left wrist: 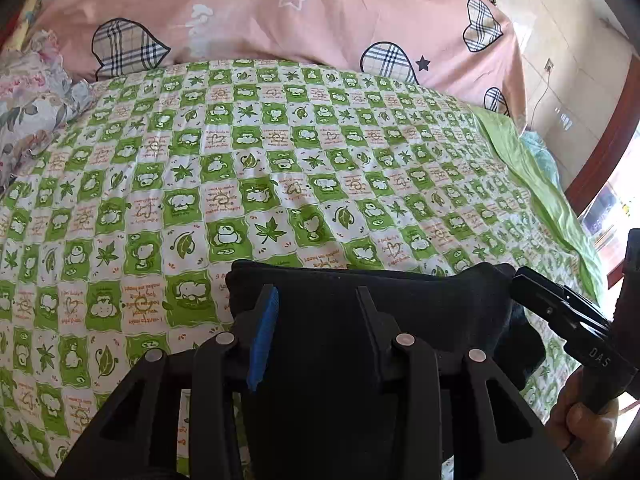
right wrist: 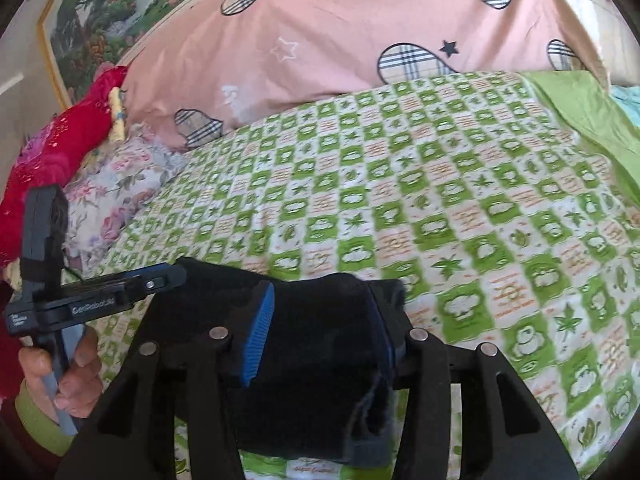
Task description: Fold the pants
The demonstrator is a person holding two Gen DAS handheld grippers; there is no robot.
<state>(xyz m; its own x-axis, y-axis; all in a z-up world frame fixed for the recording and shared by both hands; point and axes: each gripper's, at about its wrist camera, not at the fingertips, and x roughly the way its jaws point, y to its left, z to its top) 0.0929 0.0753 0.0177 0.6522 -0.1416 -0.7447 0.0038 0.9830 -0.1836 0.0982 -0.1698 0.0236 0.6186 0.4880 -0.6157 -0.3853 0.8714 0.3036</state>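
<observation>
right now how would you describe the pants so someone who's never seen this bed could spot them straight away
Find the bed with the green and white checked sheet and the pink pillow at its far side. At the near edge lies a dark, nearly black bundle, the pants, with the left tool and right tool at it. It is the only plain, unpatterned fabric there.

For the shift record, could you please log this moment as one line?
pants folded, dark, on checked sheet | left gripper shut on pants | right gripper shut on pants | pink pillow behind
</observation>
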